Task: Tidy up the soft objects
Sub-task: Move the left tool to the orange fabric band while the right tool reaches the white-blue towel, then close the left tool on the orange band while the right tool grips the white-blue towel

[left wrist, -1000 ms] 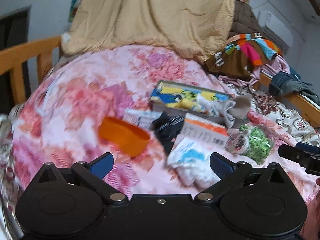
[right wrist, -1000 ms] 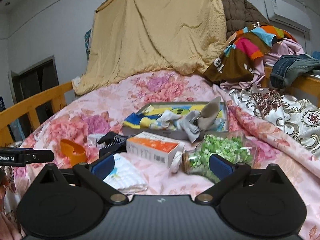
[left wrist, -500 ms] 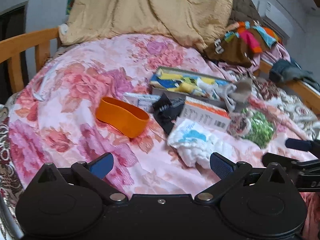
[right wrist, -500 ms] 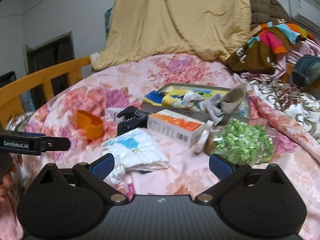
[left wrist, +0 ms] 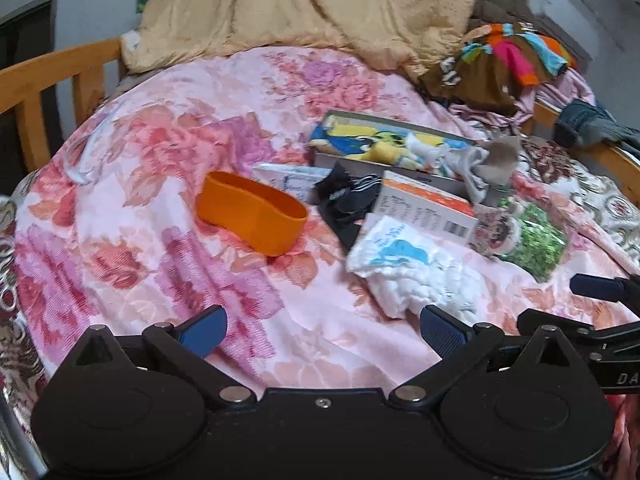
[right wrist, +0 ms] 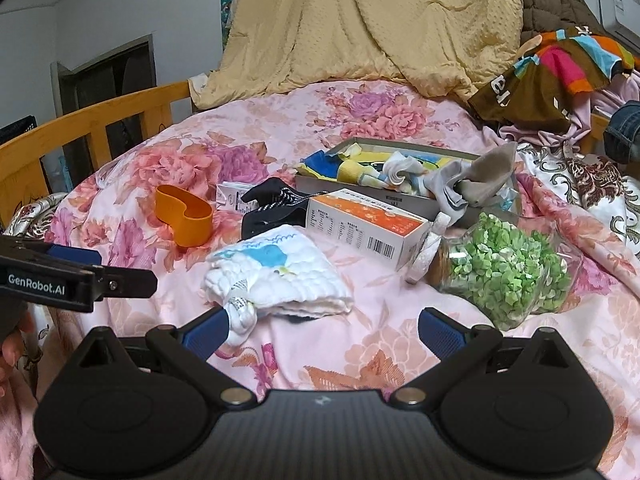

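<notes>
Both our grippers, left gripper (left wrist: 322, 330) and right gripper (right wrist: 322, 330), are spread wide, holding nothing. The folded white quilted cloth with blue print (right wrist: 276, 274) lies on the bed just ahead; it's probably light and floppy, so we'd pinch the thick folded edge.

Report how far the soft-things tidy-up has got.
Done: some socks already lie in the tray. In hand: nothing; both the left gripper and right gripper are open, near the white cloth. Left: that cloth, the black sock and grey sock.
</notes>
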Demonstrator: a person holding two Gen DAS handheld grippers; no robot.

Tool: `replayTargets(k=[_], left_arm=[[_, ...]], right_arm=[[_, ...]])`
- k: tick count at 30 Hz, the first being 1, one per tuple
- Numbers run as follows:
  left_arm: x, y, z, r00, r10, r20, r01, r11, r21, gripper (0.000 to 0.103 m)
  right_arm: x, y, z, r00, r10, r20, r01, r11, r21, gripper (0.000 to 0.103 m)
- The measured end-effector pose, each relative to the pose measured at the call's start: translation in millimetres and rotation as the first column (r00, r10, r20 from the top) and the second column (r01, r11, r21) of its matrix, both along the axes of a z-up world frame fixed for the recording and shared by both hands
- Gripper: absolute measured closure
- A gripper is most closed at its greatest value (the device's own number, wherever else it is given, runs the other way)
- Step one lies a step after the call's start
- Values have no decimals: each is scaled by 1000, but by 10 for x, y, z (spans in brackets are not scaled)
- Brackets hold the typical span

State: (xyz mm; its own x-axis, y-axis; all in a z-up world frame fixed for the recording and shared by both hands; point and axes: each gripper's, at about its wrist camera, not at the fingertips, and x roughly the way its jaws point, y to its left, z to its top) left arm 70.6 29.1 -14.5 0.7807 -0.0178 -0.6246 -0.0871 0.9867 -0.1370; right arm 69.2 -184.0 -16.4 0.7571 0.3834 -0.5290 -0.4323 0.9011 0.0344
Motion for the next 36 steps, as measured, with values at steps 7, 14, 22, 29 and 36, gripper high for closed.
replayTargets(k=[7, 14, 22, 29, 36], left_arm=[[109, 134, 15, 997, 71, -9, -71, 997, -12, 1], [419, 271, 41, 996, 84, 21, -85, 995, 48, 1], [805, 316, -90, 998, 54, 23, -55, 998, 38, 1], [1086, 203, -297, 999, 21, 37, -25, 993, 113, 1], [1197, 304, -387, 997, 53, 49, -56, 996, 64, 3]], right_arm=[[246, 113, -7, 998, 40, -47, -38, 998, 42, 0], [574, 288, -71, 995, 93, -40, -93, 996, 1, 0], [780, 345, -238, 991, 114, -72, -110, 993, 53, 0], [838, 404, -330, 989, 116, -89, -111, 992, 58, 0], [924, 427, -356, 985, 126, -119, -116, 989, 88, 0]])
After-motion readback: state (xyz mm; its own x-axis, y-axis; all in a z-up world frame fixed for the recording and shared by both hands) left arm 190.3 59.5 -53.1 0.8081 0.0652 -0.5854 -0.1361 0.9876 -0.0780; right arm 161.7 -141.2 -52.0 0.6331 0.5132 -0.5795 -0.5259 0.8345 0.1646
